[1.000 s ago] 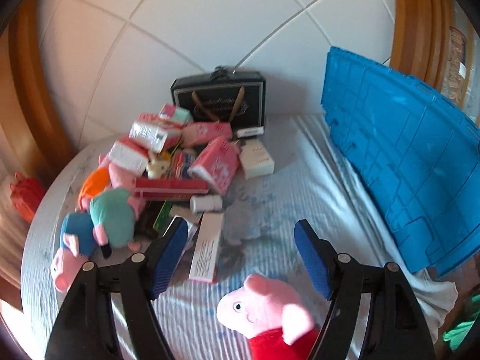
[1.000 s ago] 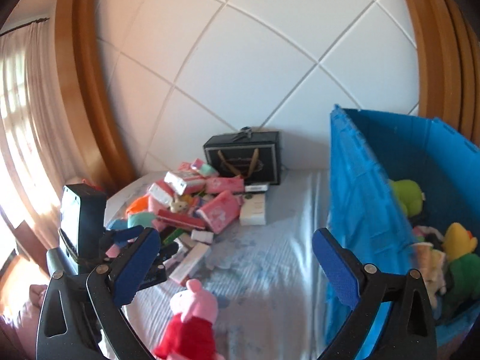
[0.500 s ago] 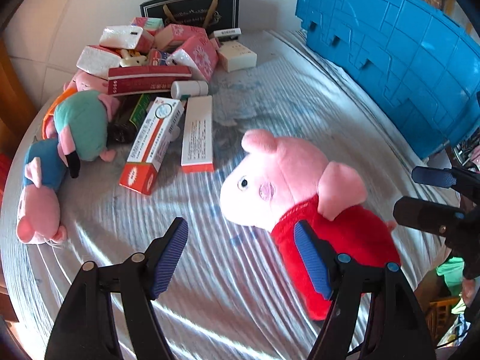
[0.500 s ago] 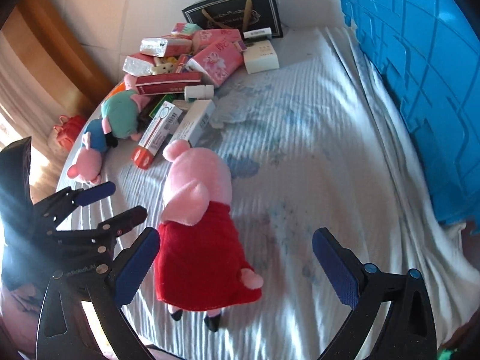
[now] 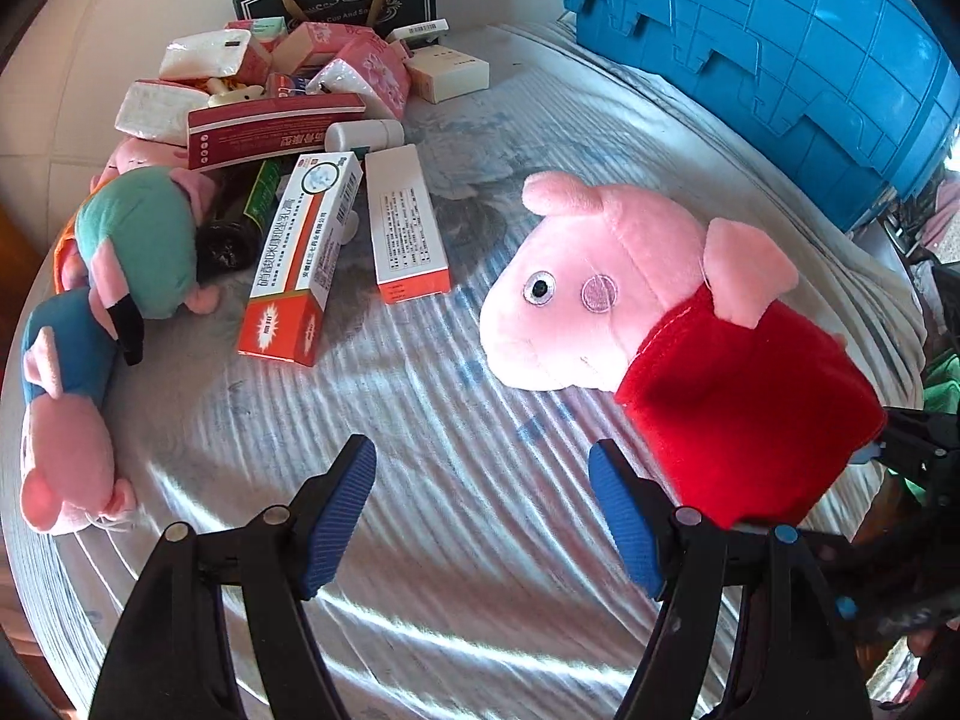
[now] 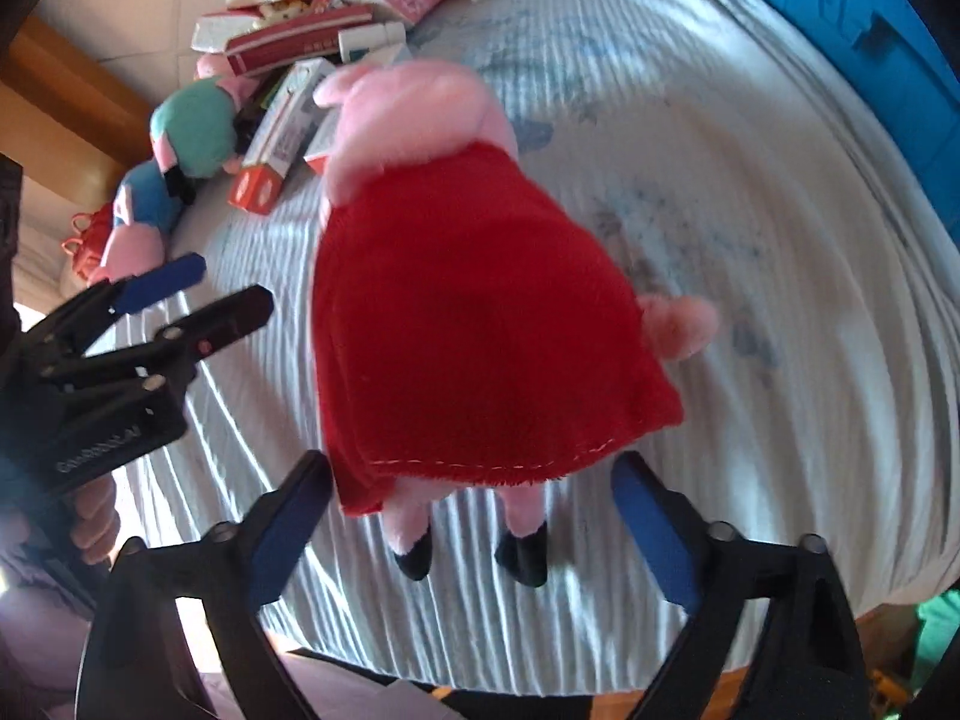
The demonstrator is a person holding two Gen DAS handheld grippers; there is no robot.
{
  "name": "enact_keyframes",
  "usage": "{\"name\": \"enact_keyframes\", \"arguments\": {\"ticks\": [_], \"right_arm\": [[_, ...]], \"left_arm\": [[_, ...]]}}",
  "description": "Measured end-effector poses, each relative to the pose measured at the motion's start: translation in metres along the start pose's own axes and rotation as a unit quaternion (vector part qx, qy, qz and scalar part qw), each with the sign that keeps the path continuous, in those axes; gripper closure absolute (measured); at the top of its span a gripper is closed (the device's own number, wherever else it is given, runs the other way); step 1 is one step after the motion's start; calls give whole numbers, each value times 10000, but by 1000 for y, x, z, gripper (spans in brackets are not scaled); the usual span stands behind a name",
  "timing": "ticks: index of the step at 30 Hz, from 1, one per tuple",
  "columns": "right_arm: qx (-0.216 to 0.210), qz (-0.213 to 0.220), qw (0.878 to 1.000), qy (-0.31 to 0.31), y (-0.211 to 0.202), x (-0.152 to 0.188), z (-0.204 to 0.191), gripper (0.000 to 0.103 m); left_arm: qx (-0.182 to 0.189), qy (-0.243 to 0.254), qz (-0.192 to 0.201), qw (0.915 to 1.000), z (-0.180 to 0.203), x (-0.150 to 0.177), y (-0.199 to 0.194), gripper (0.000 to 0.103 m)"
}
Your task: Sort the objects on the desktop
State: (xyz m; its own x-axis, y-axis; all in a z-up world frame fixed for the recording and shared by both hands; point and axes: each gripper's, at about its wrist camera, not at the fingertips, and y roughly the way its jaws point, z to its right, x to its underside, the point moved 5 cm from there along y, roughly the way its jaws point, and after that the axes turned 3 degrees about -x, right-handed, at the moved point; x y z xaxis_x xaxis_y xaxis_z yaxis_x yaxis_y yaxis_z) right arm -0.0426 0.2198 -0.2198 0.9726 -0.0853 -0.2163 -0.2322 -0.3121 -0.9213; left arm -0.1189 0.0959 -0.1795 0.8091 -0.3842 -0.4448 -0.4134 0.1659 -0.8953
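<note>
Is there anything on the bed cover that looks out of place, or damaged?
Nothing looks damaged. The pig plush in the red dress lies on its side alone on the striped cover, apart from the heap of boxes and the other plush toys at the far left.

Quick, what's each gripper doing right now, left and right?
Left gripper: open, holding nothing.
Right gripper: jaws closing around the red-dressed pig plush; pads not yet pressing on it.
</note>
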Motion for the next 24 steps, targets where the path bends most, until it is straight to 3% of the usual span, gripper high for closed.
{"name": "enact_keyframes", "arguments": {"ticks": [2,7,12,16,19,21,24], "right_arm": [[363,-15,9993,-82,6,-4,11,57],[1213,682,9901,-198,-34,-40,48,57],[1115,988,9888,-63,-58,-77,70,55],[1075,1049,9885,166,-59,-85,76,50],[978,1030,9889,436,-57,-83,84,36],[907,1066,9880,654,-59,-81,86,19],[631,1114,9872,951,-61,-79,85,9]], "left_arm": [[51,120,4,9999,1,-3,3,30],[268,426,152,9986,11,-24,8,30],[401,835,275,9953,35,-63,20,30],[440,1283,388,9900,50,-93,26,30],[429,1729,331,9835,57,-109,35,30],[418,1930,263,9800,58,-117,44,30],[618,2021,59,9774,57,-120,55,30]]}}
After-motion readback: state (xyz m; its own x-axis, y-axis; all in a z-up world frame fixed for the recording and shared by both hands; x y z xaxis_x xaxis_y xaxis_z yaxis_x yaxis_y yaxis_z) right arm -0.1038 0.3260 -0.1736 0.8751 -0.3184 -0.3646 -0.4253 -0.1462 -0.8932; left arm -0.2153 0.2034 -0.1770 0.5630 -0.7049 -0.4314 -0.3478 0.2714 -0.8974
